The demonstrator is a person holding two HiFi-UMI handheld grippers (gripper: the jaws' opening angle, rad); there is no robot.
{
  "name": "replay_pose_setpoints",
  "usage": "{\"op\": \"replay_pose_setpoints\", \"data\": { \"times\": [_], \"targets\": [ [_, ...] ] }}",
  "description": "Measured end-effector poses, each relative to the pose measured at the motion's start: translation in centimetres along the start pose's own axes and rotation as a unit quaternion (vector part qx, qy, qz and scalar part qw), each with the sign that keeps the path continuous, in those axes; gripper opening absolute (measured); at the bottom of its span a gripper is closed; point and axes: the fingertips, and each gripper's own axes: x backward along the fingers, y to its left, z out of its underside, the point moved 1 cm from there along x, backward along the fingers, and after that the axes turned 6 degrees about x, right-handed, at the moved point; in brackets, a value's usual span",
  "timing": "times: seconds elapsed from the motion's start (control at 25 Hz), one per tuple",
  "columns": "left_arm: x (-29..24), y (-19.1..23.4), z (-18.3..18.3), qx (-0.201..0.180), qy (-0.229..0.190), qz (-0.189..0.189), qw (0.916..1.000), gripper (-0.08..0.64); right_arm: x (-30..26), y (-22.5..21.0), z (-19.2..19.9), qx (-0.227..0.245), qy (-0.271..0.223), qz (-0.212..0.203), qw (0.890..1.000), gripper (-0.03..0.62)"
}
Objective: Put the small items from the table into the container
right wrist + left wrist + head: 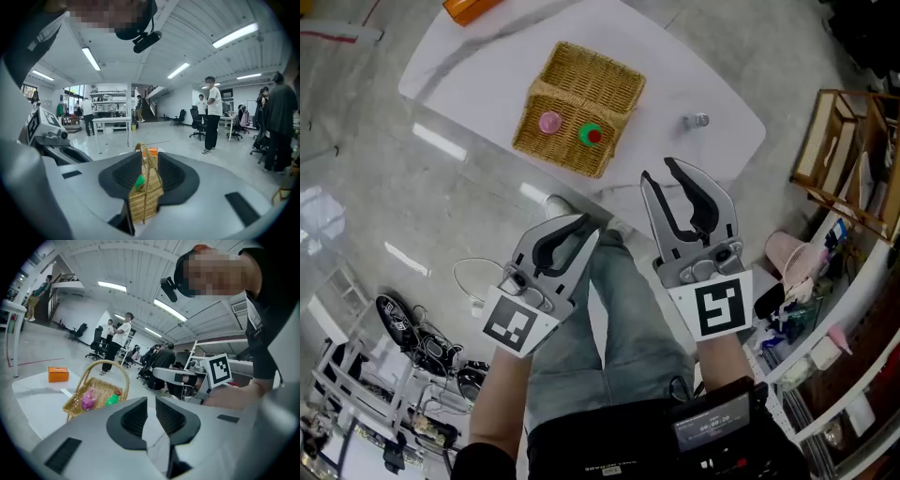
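1. White table [469, 66] down below carries the wicker basket [611, 82], with a pink item [549, 122] and a green bottle [592, 135] already inside.
2. One small grey item [696, 120] sits out on the table, right of the basket (not touching it).
3. We hold both tongs short of the table: left gripper [577, 228] a sliver apart, right gripper [659, 173] wider, both empty.

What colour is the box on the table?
The box is orange, clearest in the left gripper view.
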Motion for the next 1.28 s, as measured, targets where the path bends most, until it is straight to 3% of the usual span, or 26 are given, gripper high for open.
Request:
{"op": "replay_pose_setpoints", "data": {
  "times": [0.2,0.36,0.56,0.84,1.0,1.28],
  "targets": [
    [-3.5,-3.7,-1.3,-0.024,0.001,0.032,0.9992,0.040,4.6,-2.5,0.6,-0.021,-0.012,-0.001,1.000,0.095],
    [-6.3,-6.6,-2.0,-0.036,0.003,0.064,0.9973,0.038,8.5,-4.8,2.1,-0.055,-0.021,0.024,0.998,0.020],
    [-8.2,-9.4,-2.4,-0.054,0.012,0.089,0.9945,0.037,12.5,-6.4,3.4,-0.057,-0.017,0.047,0.997,0.011],
    [-10.0,-10.2,-1.4,-0.070,0.048,0.097,0.9917,0.005,14.1,-7.2,5.0,-0.061,-0.003,0.062,0.996,0.011],
    [-10.3,-10.4,-1.8,-0.044,0.033,0.117,0.9917,0.005,13.9,-7.5,5.1,-0.064,-0.003,0.069,0.996,0.011],
    [-11.2,-9.5,-1.7,-0.048,0.037,0.106,0.9926,0.005,12.9,-8.6,6.3,-0.066,0.008,0.070,0.995,0.011]
  ]
}}
